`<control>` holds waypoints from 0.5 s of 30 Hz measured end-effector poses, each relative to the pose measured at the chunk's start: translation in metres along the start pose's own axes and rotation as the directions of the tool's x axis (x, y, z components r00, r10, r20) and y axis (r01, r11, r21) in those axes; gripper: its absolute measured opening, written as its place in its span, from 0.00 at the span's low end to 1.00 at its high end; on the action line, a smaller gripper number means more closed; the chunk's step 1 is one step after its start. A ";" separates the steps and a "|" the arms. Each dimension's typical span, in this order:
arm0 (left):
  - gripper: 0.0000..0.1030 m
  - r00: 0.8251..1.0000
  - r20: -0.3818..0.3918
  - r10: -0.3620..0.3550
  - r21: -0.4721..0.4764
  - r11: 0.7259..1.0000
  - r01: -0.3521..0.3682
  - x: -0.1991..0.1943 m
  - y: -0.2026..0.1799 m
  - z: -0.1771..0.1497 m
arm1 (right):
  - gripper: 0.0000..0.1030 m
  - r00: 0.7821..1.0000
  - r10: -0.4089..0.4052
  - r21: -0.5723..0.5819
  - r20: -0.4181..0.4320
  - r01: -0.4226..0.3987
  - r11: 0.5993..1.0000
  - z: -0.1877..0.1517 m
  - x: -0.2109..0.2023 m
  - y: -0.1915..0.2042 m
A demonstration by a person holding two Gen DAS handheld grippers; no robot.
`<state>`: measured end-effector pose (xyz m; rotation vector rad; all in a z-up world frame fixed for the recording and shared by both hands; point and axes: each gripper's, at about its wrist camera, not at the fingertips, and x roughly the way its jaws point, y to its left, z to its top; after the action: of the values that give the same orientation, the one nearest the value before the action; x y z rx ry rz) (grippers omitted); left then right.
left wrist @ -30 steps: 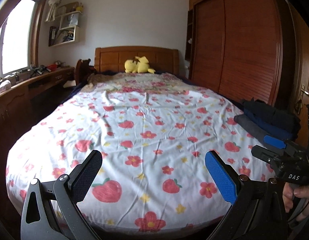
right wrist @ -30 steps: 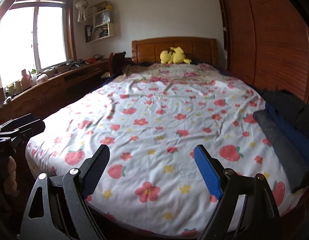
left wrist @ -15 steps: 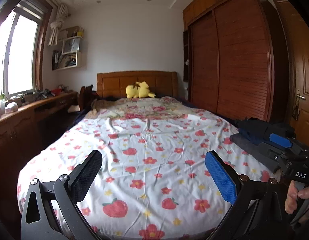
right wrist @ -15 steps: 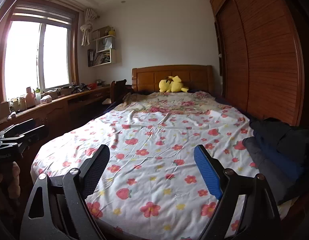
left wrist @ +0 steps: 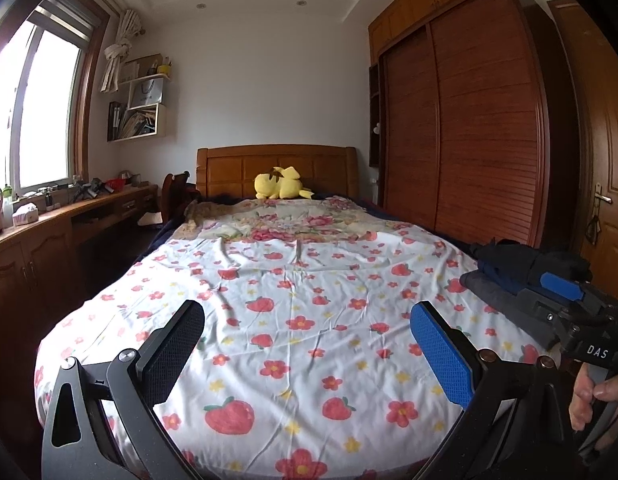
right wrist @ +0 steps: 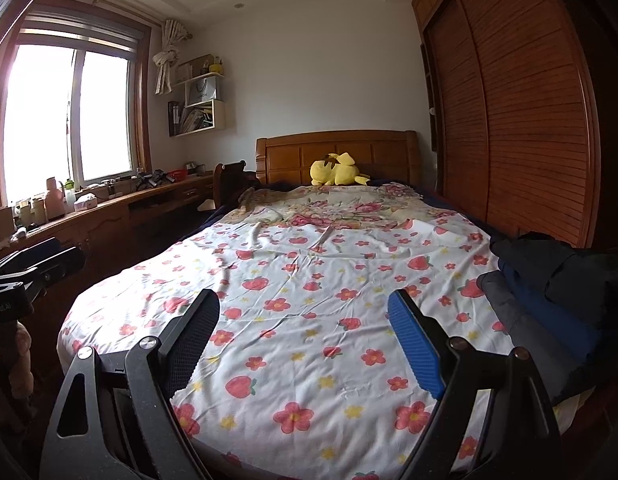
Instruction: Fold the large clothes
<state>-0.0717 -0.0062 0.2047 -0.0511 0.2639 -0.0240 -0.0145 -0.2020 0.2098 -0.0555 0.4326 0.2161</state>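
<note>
1. The clothes [right wrist: 549, 292], a dark pile of black, navy and grey garments, lie bunched on the right edge of the bed [right wrist: 309, 300], near its foot; in the left wrist view the same pile [left wrist: 521, 272] sits at the far right, just behind the other gripper.
2. The left gripper [left wrist: 305, 344] hangs above the foot of the bed with its jaws spread wide and nothing between them; one pad is black, the other blue.
3. The right gripper [right wrist: 305, 328] is likewise spread wide and holds nothing, hovering over the flowered sheet, with the clothes off to its right and apart from it.
4. In the left wrist view the right gripper [left wrist: 565, 308] shows at the right edge, with the person's right hand [left wrist: 589, 392] wrapped round its handle.
5. The sheet is white with red strawberries and flowers, lightly creased.
6. A yellow plush toy [left wrist: 281, 188] rests against the wooden headboard [left wrist: 277, 164].
7. A wooden wardrobe [right wrist: 521, 120] stands along the right side of the bed.
8. On the left, a long wooden surface [right wrist: 109, 208] under the window [right wrist: 69, 108] carries bottles and small clutter.
</note>
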 end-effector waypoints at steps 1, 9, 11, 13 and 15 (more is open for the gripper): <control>0.99 1.000 -0.001 -0.001 0.000 1.000 0.001 -0.001 0.000 0.000 | 0.84 1.000 -0.001 0.000 0.000 0.001 1.000 0.000 0.000 0.000; 0.99 1.000 -0.005 -0.003 0.000 1.000 0.003 -0.001 -0.001 0.002 | 0.84 1.000 0.000 0.002 -0.001 0.000 1.000 -0.001 0.000 -0.002; 0.99 1.000 -0.007 -0.003 0.001 1.000 0.003 0.000 -0.002 0.002 | 0.84 1.000 0.001 0.002 -0.001 -0.001 1.000 -0.001 0.001 -0.002; 0.99 1.000 -0.007 -0.004 0.002 1.000 0.004 -0.001 -0.002 0.001 | 0.84 1.000 0.001 0.002 -0.001 -0.001 1.000 -0.001 0.000 -0.002; 0.99 1.000 -0.008 -0.003 0.003 1.000 0.003 -0.001 -0.002 0.001 | 0.84 1.000 0.000 0.001 -0.002 0.000 1.000 -0.001 0.000 -0.002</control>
<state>-0.0722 -0.0081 0.2060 -0.0482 0.2722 -0.0280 -0.0141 -0.2037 0.2087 -0.0542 0.4345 0.2162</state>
